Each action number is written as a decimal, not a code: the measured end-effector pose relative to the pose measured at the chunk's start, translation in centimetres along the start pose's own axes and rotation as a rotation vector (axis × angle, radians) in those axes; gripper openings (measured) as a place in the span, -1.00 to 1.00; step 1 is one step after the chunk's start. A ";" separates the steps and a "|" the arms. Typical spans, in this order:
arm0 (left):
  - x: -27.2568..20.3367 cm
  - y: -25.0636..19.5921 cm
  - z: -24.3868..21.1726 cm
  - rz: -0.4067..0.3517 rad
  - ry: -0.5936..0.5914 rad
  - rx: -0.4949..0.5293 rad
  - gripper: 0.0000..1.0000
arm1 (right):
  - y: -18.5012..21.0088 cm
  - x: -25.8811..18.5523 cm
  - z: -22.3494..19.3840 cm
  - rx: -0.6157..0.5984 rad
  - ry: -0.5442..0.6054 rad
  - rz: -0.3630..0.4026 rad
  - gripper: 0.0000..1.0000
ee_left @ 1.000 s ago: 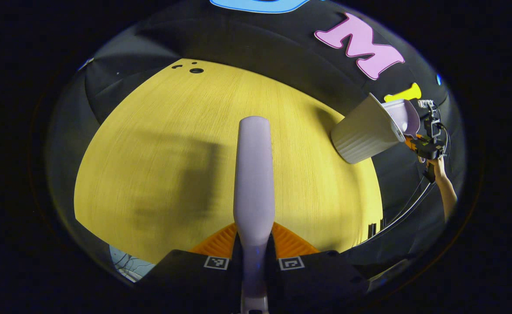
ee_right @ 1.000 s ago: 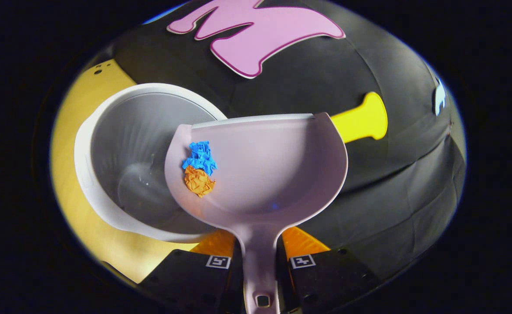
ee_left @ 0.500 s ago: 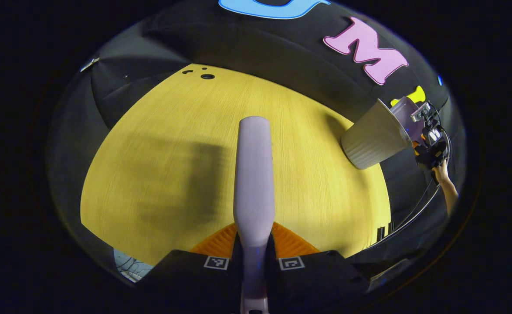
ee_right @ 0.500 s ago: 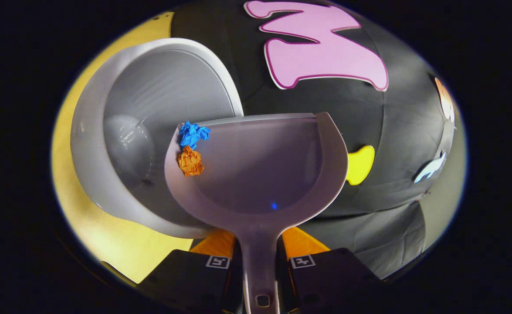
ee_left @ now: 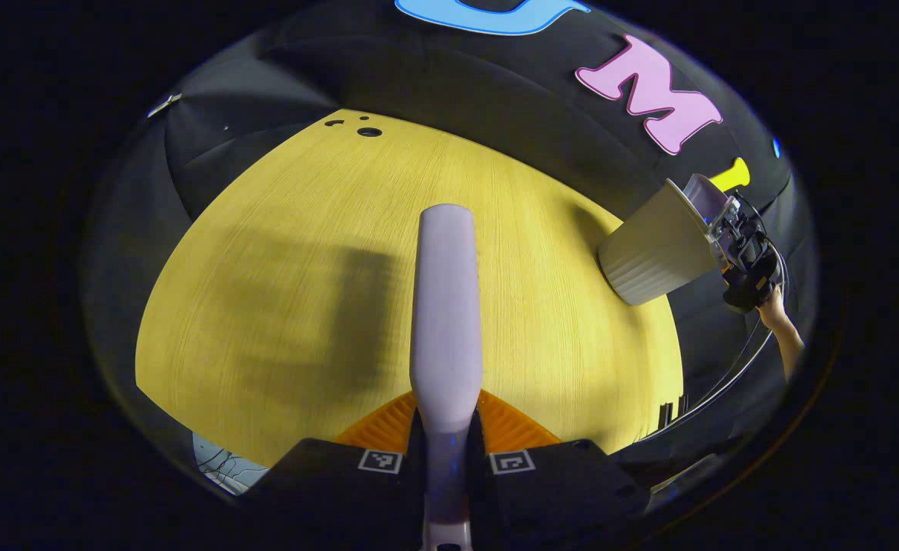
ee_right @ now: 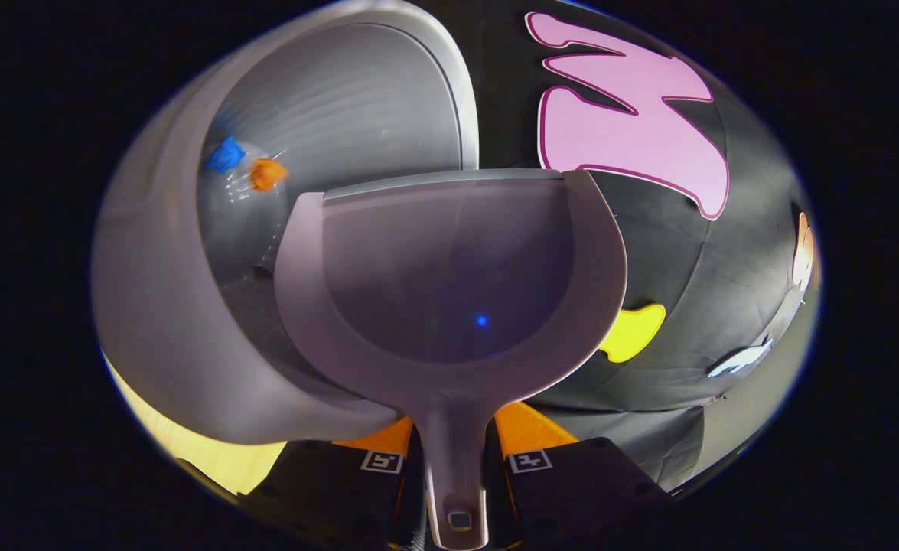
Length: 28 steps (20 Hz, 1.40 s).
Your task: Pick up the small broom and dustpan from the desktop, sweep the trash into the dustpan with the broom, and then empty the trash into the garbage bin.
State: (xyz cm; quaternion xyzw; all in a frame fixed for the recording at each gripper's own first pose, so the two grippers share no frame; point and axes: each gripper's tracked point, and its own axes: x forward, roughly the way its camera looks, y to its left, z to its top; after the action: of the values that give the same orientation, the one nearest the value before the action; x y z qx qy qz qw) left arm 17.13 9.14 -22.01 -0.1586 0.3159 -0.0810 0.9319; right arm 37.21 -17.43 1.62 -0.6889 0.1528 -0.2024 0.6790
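My left gripper (ee_left: 446,436) is shut on the lilac broom (ee_left: 446,306), which points out over the yellow desktop (ee_left: 296,268). My right gripper (ee_right: 454,451) is shut on the handle of the lilac dustpan (ee_right: 449,283), tipped over the mouth of the white garbage bin (ee_right: 189,306). A blue paper ball (ee_right: 225,155) and an orange one (ee_right: 267,174) are inside the bin, near its bottom. The pan's bowl holds nothing. In the left gripper view the bin (ee_left: 656,245) stands at the desk's right edge with the dustpan (ee_left: 705,195) and the right gripper (ee_left: 744,256) above it.
A hand (ee_left: 778,321) and a black cable show behind the right gripper at the desk's right side. Small holes (ee_left: 369,132) sit near the desk's far edge. The broom's shadow lies on the desktop's left half.
The right gripper tipped the dustpan further over the bin. The blue and orange paper balls slid off the pan's left rim and dropped into the bin. The left gripper barely moved.
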 end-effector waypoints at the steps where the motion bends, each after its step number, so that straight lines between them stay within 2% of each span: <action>1: 0.0 0.1 0.1 0.003 0.000 -0.001 -0.46 | -0.1 0.1 -0.1 0.020 0.002 0.010 -0.31; 6: 0.1 0.6 -0.2 0.020 0.004 -0.008 -0.45 | -1.1 -0.1 -0.9 0.230 0.044 0.084 -0.30; 8: 0.2 0.6 -0.2 0.022 0.003 -0.004 -0.39 | -2.7 -0.1 -1.2 0.306 0.048 0.073 -0.31; 9: 0.2 0.5 -0.2 0.022 0.003 -0.003 -0.46 | -3.5 -0.1 -1.4 0.346 0.048 0.072 -0.31; 11: 0.3 0.4 -0.3 0.022 0.003 0.003 -0.45 | -4.6 -0.3 -2.4 0.483 0.077 0.113 -0.31; 14: 0.2 0.1 -0.4 0.018 -0.001 0.014 -0.46 | -5.4 0.2 -3.9 0.630 0.111 0.133 -0.30; 15: 0.2 -0.1 -0.4 0.017 -0.001 0.021 -0.39 | -6.1 0.4 -4.1 0.723 0.119 0.151 -0.31; 16: 0.2 -0.1 -0.4 0.018 -0.002 0.026 -0.46 | -6.8 0.4 -4.3 0.783 0.119 0.161 -0.31; 18: 0.1 -0.2 -0.5 0.018 -0.002 0.037 -0.46 | -7.5 0.5 -4.7 0.929 0.110 0.189 -0.31; 22: 0.1 0.0 -1.3 0.025 0.017 0.067 -0.46 | -8.2 0.3 -3.9 1.103 0.034 0.217 -0.30; 24: 0.1 -0.2 -1.7 0.027 0.024 0.078 -0.46 | -7.1 0.4 -3.6 1.158 0.024 0.266 -0.31; 27: 0.0 -0.4 -1.9 0.032 0.013 0.095 -0.46 | -5.3 0.8 -2.8 1.255 0.010 0.378 -0.31; 28: -0.1 -0.4 -2.0 0.031 0.008 0.100 -0.39 | -4.7 1.3 -2.5 1.259 0.016 0.407 -0.31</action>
State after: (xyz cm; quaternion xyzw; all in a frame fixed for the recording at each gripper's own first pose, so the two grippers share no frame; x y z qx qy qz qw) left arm 15.78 8.25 -23.31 -0.1066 0.3178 -0.0831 0.9385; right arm 36.80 -20.10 6.39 -0.1166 0.1373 -0.1257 0.9756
